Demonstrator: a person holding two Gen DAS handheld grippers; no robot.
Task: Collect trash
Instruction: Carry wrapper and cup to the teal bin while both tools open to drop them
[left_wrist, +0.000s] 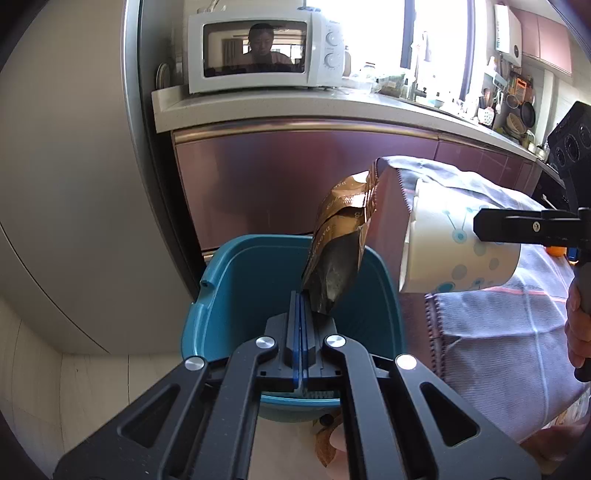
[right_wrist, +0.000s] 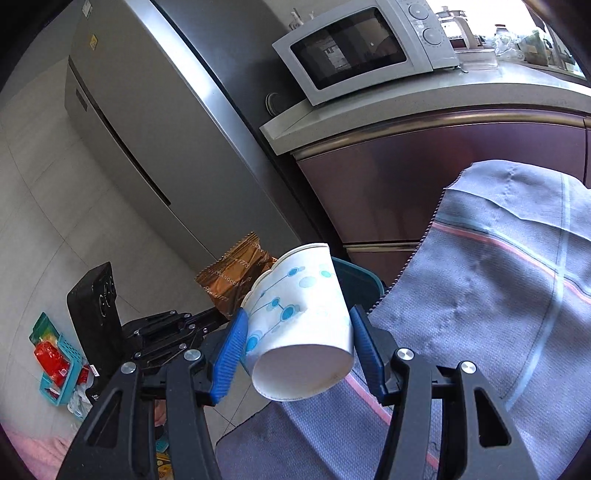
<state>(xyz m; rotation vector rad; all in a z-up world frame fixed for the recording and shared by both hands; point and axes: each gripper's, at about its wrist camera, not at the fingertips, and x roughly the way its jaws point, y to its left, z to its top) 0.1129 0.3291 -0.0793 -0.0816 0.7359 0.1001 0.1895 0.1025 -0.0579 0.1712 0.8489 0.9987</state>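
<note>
My left gripper is shut on a brown foil snack wrapper and holds it upright over the open teal trash bin. My right gripper is shut on a white paper cup with blue dots; the cup lies tilted, base toward the camera, mouth toward the bin. In the left wrist view the cup hangs at the bin's right edge, beside the wrapper, with the right gripper's finger on it. In the right wrist view the wrapper and the bin's rim show behind the cup.
A table draped in a grey-blue cloth stands right of the bin. A steel fridge is at left, maroon cabinets and a counter with a white microwave behind. A small teal basket with red packets sits on the floor.
</note>
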